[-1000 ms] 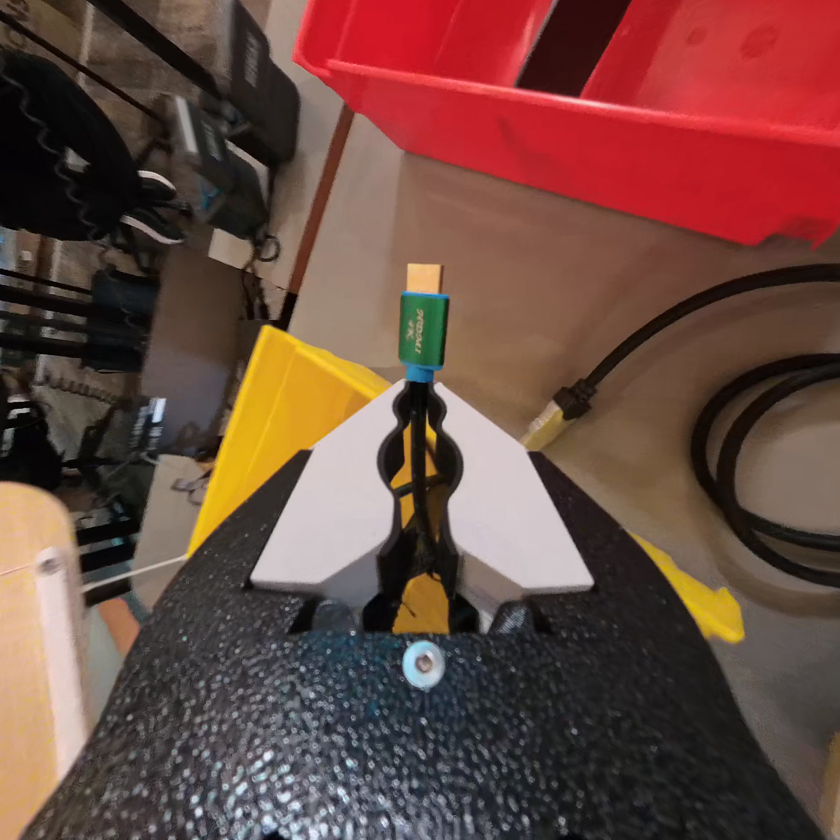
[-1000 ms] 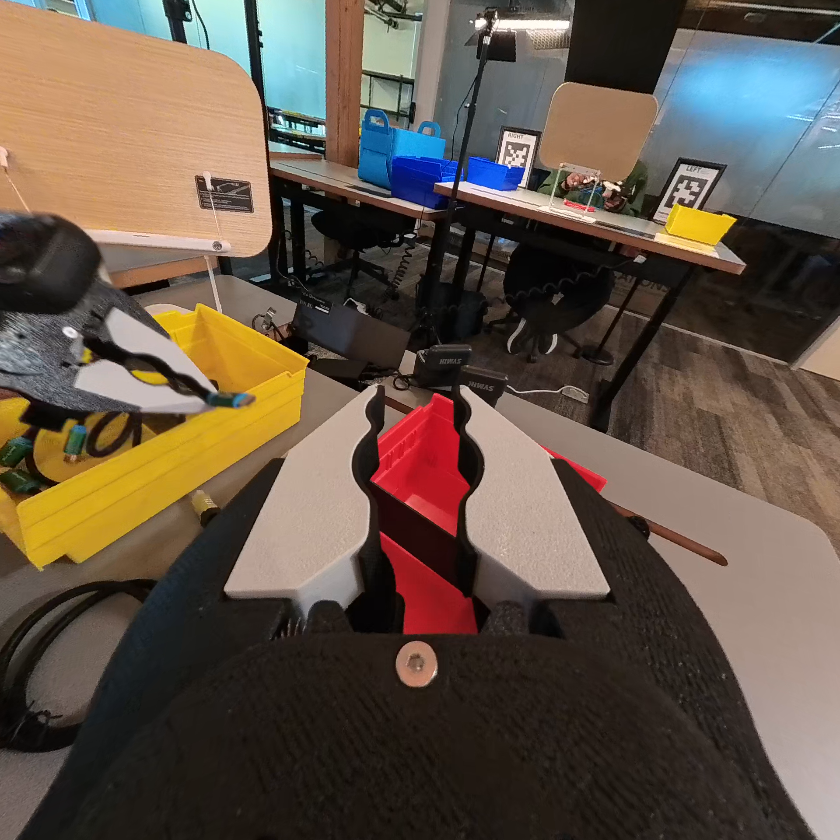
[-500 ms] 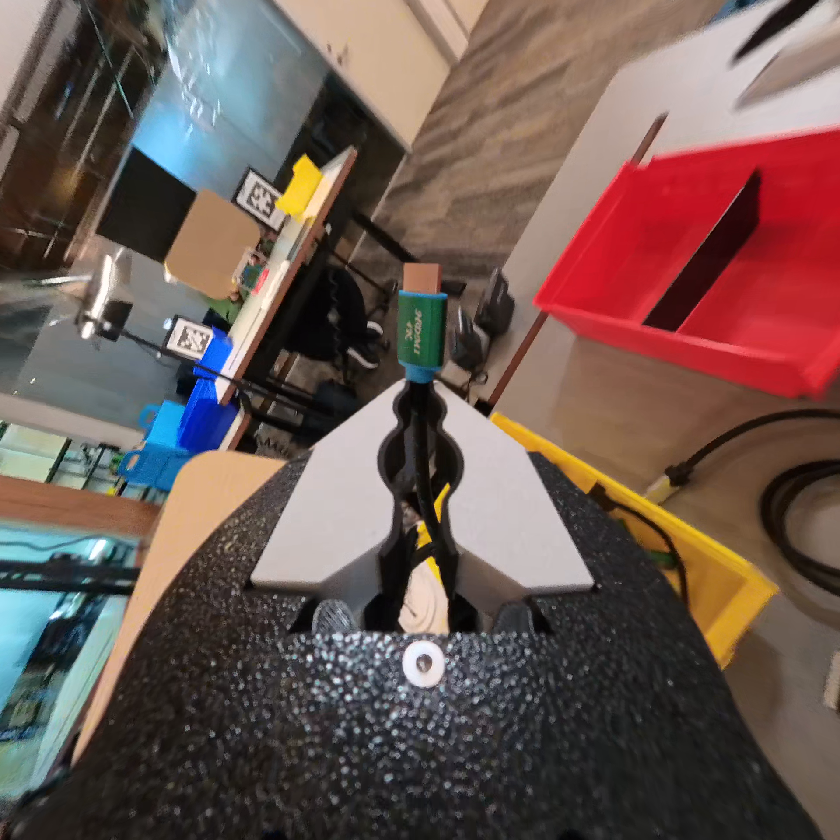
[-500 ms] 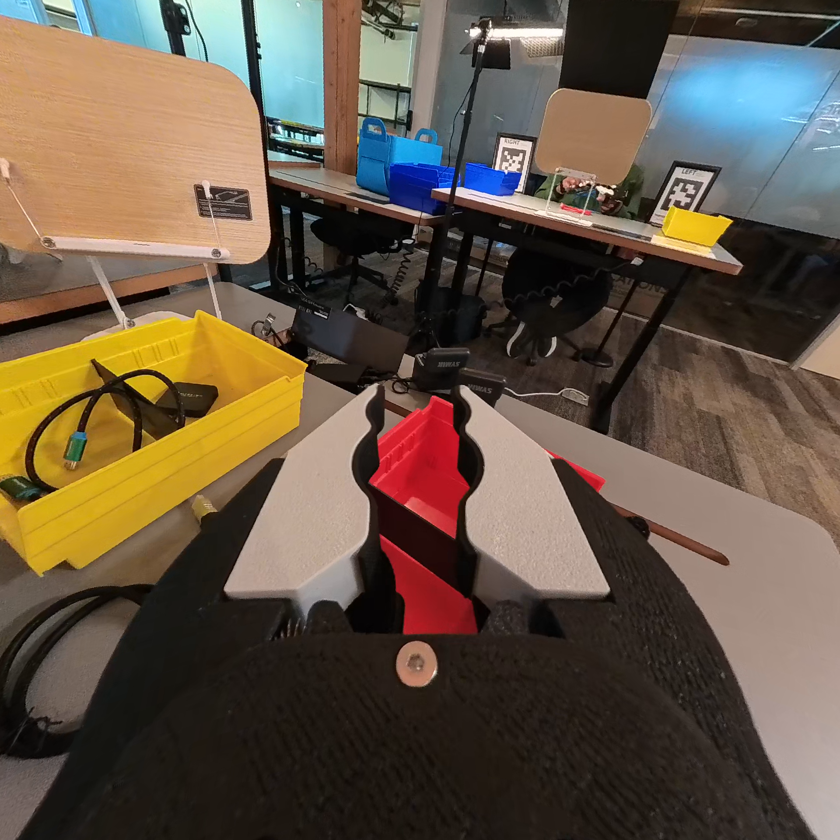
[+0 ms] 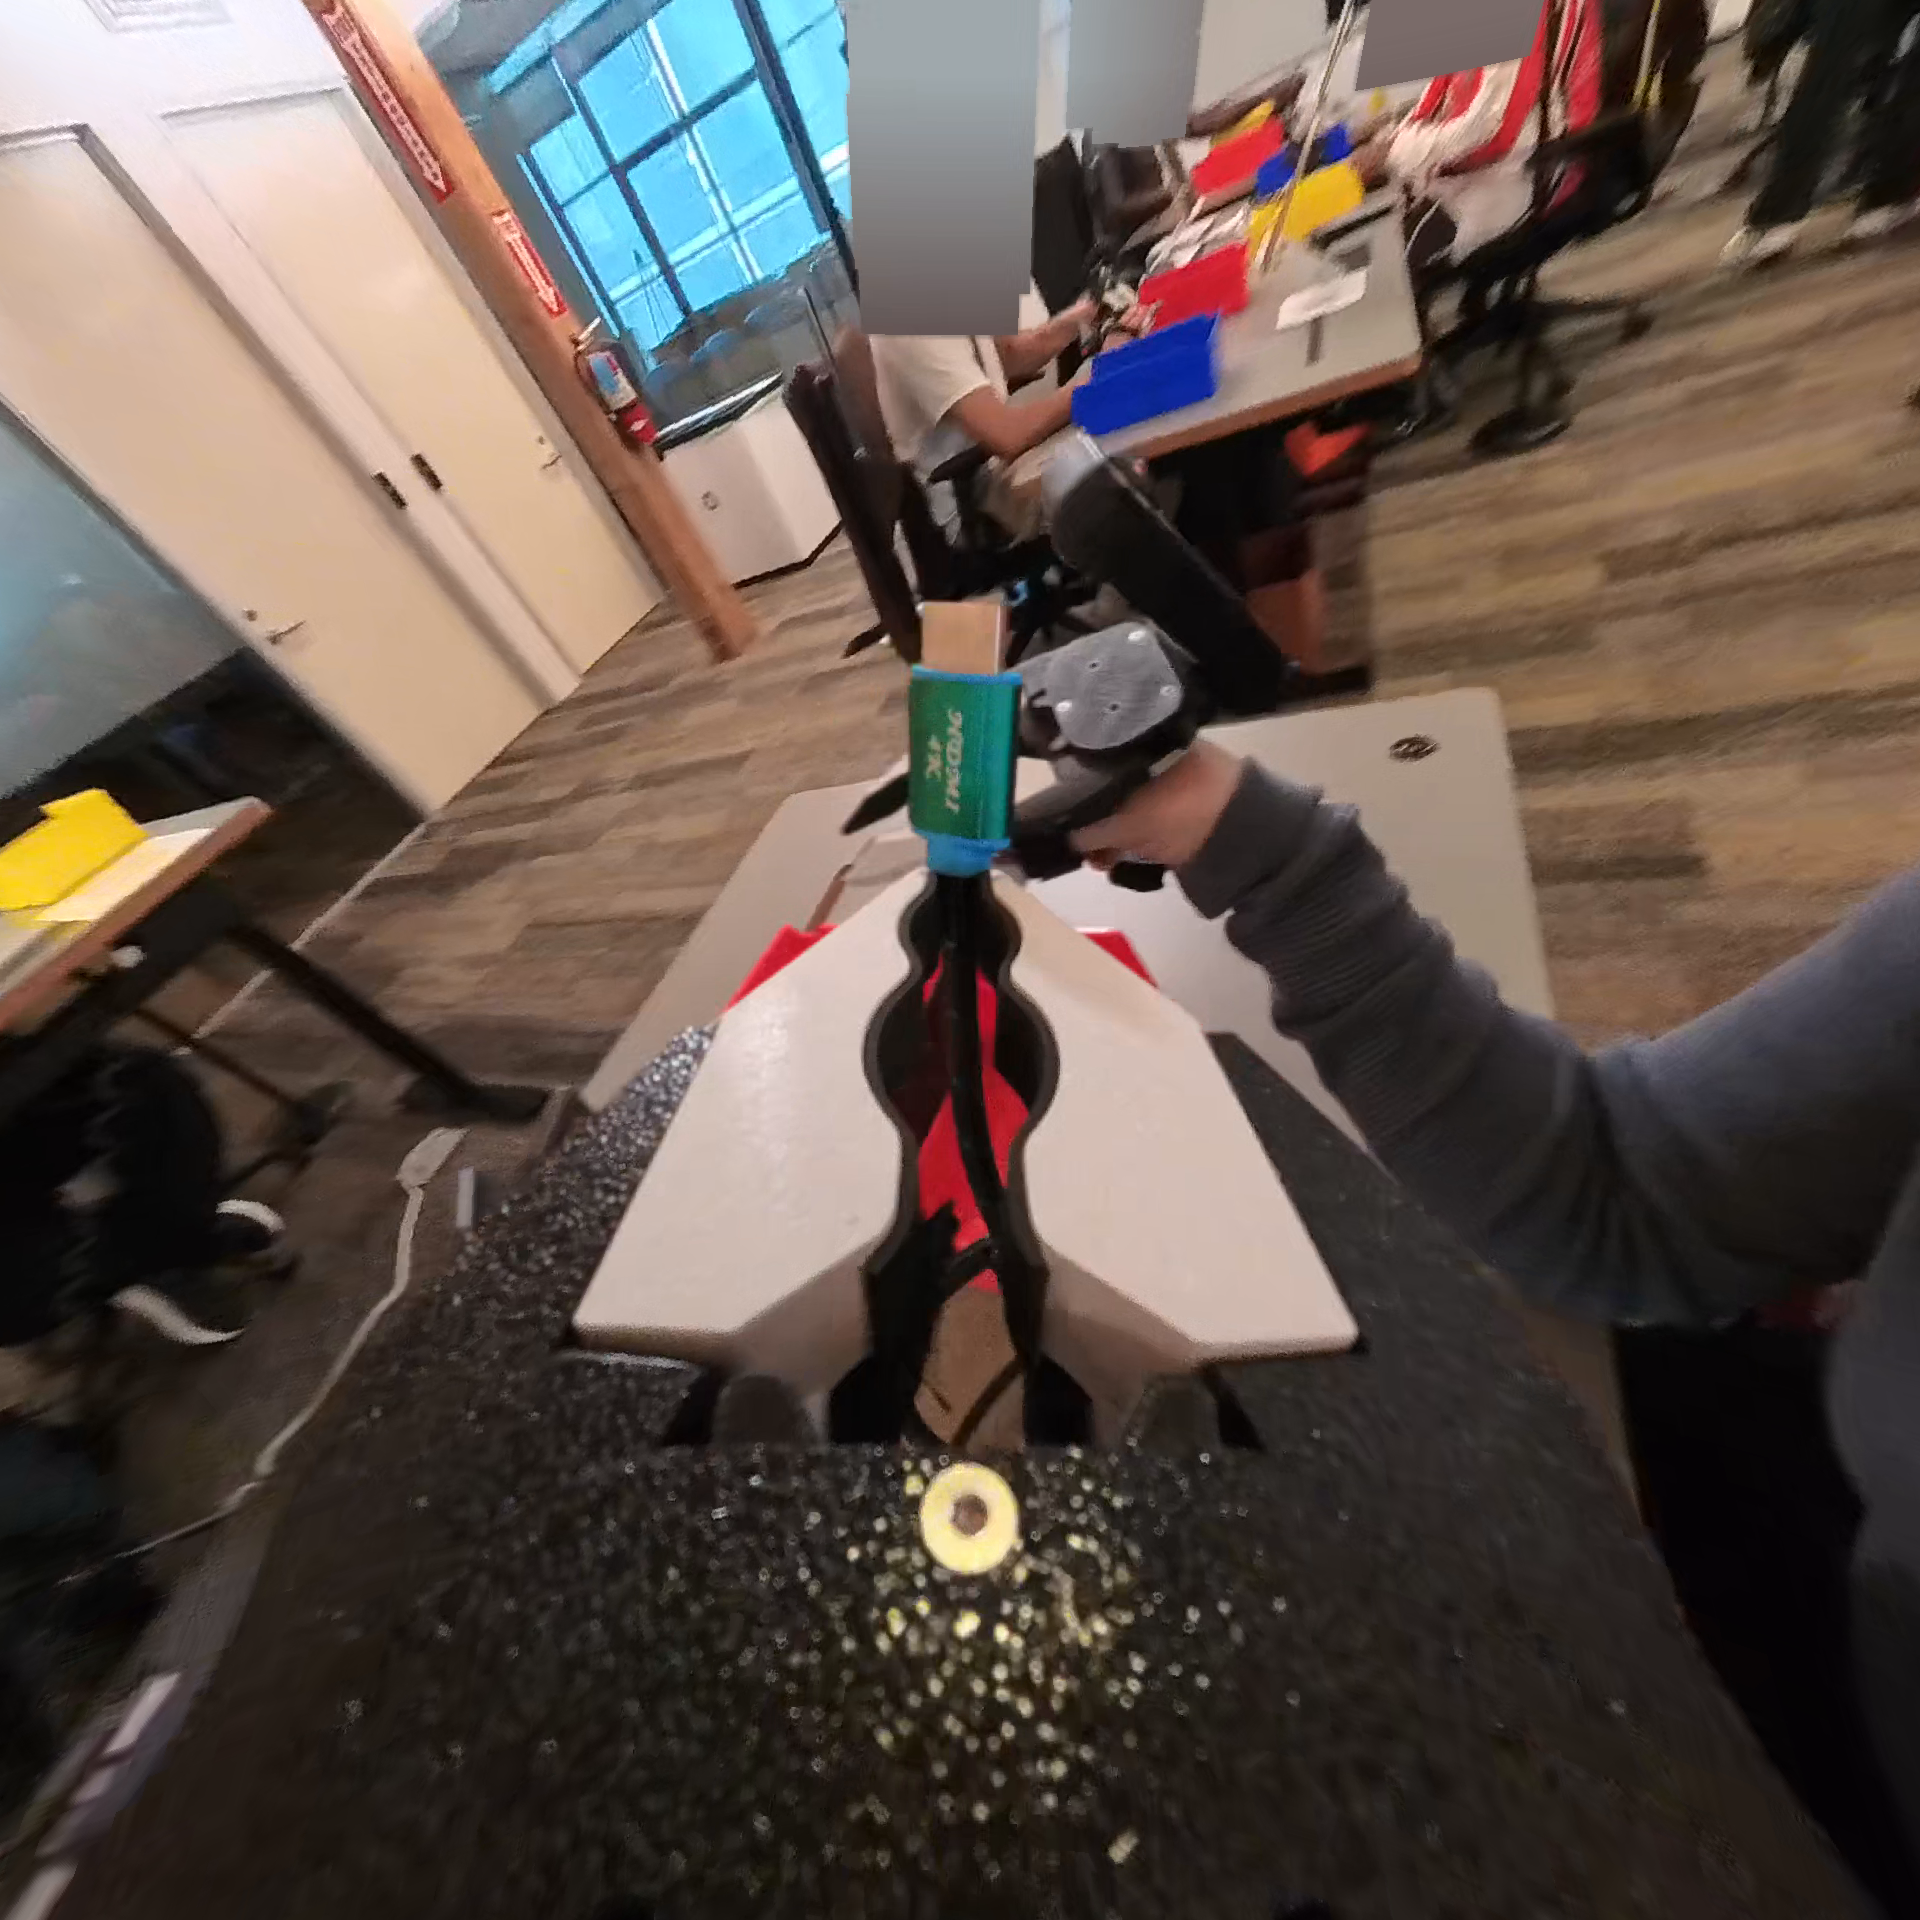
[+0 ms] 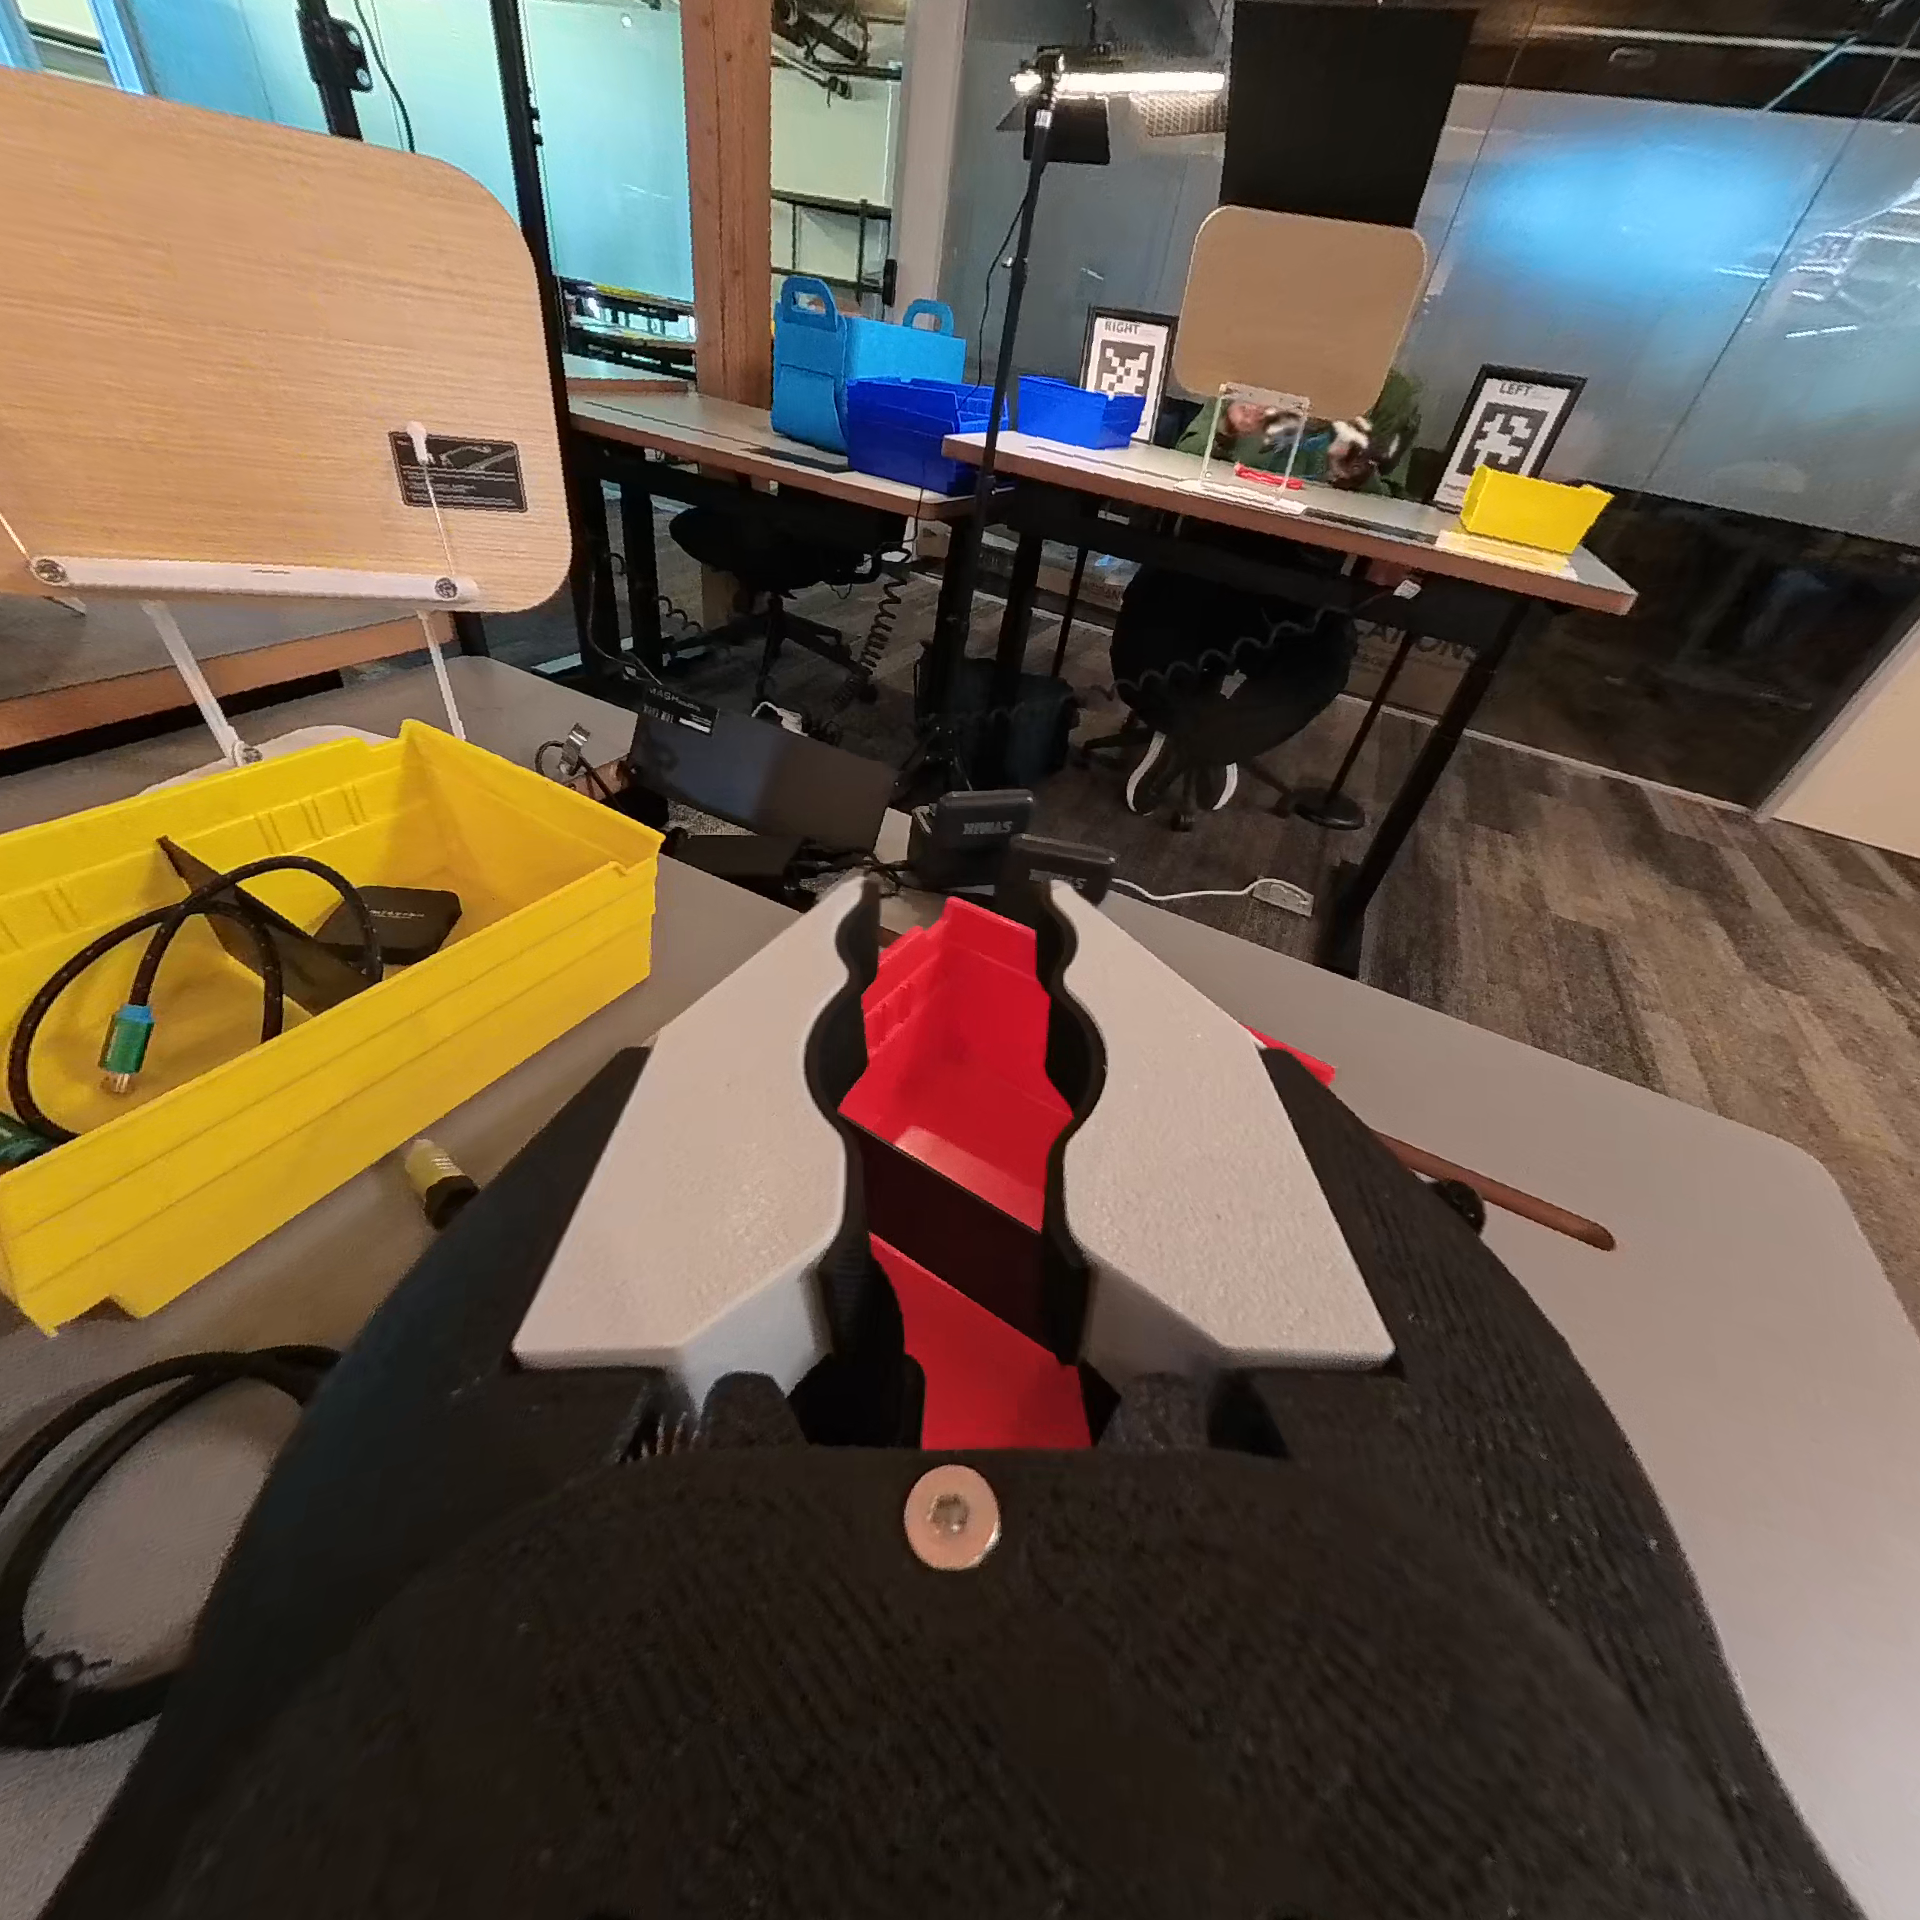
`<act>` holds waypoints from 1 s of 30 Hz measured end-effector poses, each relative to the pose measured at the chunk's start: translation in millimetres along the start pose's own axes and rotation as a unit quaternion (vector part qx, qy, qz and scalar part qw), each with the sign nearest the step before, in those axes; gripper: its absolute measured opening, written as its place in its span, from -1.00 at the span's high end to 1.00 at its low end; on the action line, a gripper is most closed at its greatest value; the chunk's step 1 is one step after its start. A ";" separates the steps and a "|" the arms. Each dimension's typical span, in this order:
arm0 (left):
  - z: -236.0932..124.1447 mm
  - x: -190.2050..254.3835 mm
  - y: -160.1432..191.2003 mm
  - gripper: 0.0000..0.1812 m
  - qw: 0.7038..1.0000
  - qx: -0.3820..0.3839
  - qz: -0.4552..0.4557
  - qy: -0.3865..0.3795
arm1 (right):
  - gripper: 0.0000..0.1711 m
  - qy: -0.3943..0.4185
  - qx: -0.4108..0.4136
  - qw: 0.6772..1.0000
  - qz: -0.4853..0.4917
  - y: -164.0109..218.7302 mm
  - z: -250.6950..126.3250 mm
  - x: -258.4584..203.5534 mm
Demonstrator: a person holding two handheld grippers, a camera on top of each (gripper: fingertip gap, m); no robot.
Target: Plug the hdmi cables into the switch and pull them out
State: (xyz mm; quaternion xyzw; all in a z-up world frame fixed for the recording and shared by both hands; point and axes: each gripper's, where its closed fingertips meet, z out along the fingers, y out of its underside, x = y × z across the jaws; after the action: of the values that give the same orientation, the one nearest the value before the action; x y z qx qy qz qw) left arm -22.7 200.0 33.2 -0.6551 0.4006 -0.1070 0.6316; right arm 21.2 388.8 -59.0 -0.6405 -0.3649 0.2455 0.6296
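Office room, wood-look floor, desks with blue, red and yellow bins in the background; grey tabletop (image 6: 1621, 1299) in front.

Left tongs (image 5: 961, 894): closed narrow on a black HDMI cable (image 5: 971, 1049), gripped just below the plug. Green plug (image 5: 958, 764) with blue collar and metal tip stands upright past the fingertips, in the air above the tabletop.

Right tongs (image 6: 956, 904): parted, nothing between them, poised above a red bin (image 6: 966, 1039). In the left wrist view they appear beyond the plug, held by a hand (image 5: 1164, 821) in a grey sleeve.

Yellow bin (image 6: 343, 1081), left on the tabletop: contains a second black cable (image 6: 177, 935) with green plug (image 6: 127, 1044), and the black switch (image 6: 390, 920) lying flat, no cable in it.

Thick black cable loop (image 6: 94, 1455) with yellow connector (image 6: 431, 1169): on the tabletop beside the yellow bin.

Wooden board (image 6: 239, 364) on a stand: behind the yellow bin.
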 end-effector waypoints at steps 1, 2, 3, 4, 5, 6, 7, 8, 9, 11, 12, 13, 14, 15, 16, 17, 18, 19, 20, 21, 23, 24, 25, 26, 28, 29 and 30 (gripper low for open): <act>5.0 5.8 6.3 0.95 1.000 0.010 -0.016 0.003 | 0.66 0.006 -0.001 1.000 -0.001 0.2 -1.3 2.2; 9.8 11.2 12.1 0.96 0.999 0.026 -0.038 0.004 | 0.66 0.013 -0.003 1.000 -0.002 0.6 -2.8 4.8; 14.9 16.9 19.1 0.95 0.997 0.038 -0.060 0.006 | 0.66 0.019 -0.005 1.000 -0.005 1.1 -4.6 6.5; 20.8 22.6 29.4 0.96 0.996 0.040 -0.080 0.008 | 0.66 0.022 -0.007 1.000 -0.008 1.1 -6.8 7.4; 27.1 29.0 39.6 0.96 0.994 0.038 -0.098 0.014 | 0.66 0.024 -0.006 1.000 -0.011 0.3 -9.8 8.1; 34.1 35.8 48.4 0.96 0.992 0.037 -0.115 0.023 | 0.66 0.027 -0.005 1.000 -0.014 -1.0 -13.8 9.2; 41.9 43.0 57.2 0.95 0.990 0.029 -0.132 0.037 | 0.66 0.032 -0.003 0.999 -0.017 -2.7 -19.2 11.0; 50.3 50.6 65.8 0.96 0.988 0.015 -0.145 0.053 | 0.66 0.040 0.001 0.999 -0.020 -4.8 -26.1 13.6; 59.4 56.5 73.8 0.96 0.986 0.000 -0.153 0.063 | 0.66 0.049 0.005 0.998 -0.023 -7.5 -35.1 17.1; 79.7 67.0 92.4 0.96 0.983 -0.041 -0.162 0.078 | 0.66 0.075 0.022 0.997 -0.025 -15.2 -58.9 25.9; 90.4 76.4 99.7 0.96 0.979 -0.058 -0.167 0.100 | 0.66 0.088 0.032 0.995 -0.025 -19.9 -72.8 29.5; 101.0 87.7 106.9 0.95 0.975 -0.077 -0.168 0.124 | 0.66 0.100 0.045 0.994 -0.025 -25.0 -86.9 32.1; 111.4 97.7 115.7 0.95 0.972 -0.101 -0.160 0.142 | 0.66 0.110 0.057 0.992 -0.024 -30.1 -100.5 33.0; 121.4 107.3 125.8 0.95 0.968 -0.128 -0.150 0.157 | 0.66 0.115 0.068 0.991 -0.025 -34.6 -112.9 31.7; 130.9 117.6 134.8 0.95 0.962 -0.152 -0.142 0.175 | 0.66 0.119 0.075 0.989 -0.032 -37.8 -124.2 29.2; 140.4 128.6 141.5 0.95 0.956 -0.169 -0.137 0.194 | 0.67 0.126 0.078 0.988 -0.042 -39.5 -134.7 27.4; 150.2 137.5 148.3 0.95 0.953 -0.185 -0.128 0.202 | 0.67 0.137 0.076 0.986 -0.052 -40.1 -144.3 27.4; 159.1 145.5 158.4 0.95 0.949 -0.209 -0.109 0.208 | 0.67 0.148 0.072 0.985 -0.061 -40.0 -152.7 28.2; 167.5 154.1 169.0 0.95 0.944 -0.233 -0.088 0.214 | 0.68 0.156 0.067 0.983 -0.068 -39.4 -159.6 29.2; 175.4 163.2 179.5 0.95 0.938 -0.256 -0.071 0.222 | 0.68 0.162 0.061 0.982 -0.072 -38.2 -165.0 30.8; 187.9 181.6 201.3 0.95 0.924 -0.298 -0.028 0.240 | 0.68 0.172 0.044 0.981 -0.073 -33.6 -172.1 35.3; 193.8 187.8 211.9 0.95 0.918 -0.315 -0.005 0.240 | 0.68 0.175 0.034 0.981 -0.074 -30.5 -174.3 36.8; 199.2 193.5 220.9 0.95 0.914 -0.328 0.012 0.240 | 0.67 0.179 0.027 0.981 -0.075 -28.0 -176.0 37.5; 203.2 199.5 228.0 0.95 0.910 -0.337 0.019 0.242 | 0.68 0.180 0.023 0.980 -0.076 -26.5 -177.1 37.0; 208.6 209.8 235.7 0.95 0.906 -0.342 0.009 0.250 | 0.67 0.173 0.019 0.982 -0.077 -24.0 -176.5 32.4; 210.7 211.0 236.0 0.91 0.909 -0.338 -0.005 0.244 | 0.67 0.169 0.017 0.982 -0.078 -22.3 -175.4 29.4; 211.3 210.2 232.9 0.78 0.915 -0.327 -0.020 0.237 | 0.66 0.166 0.014 0.983 -0.080 -20.4 -174.1 26.5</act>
State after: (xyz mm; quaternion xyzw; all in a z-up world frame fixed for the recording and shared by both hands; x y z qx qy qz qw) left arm 161.1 245.6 -294.2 -0.7886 0.5376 -0.1349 0.2661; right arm 168.9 298.9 -19.9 -0.6322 -0.3018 0.0899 0.7080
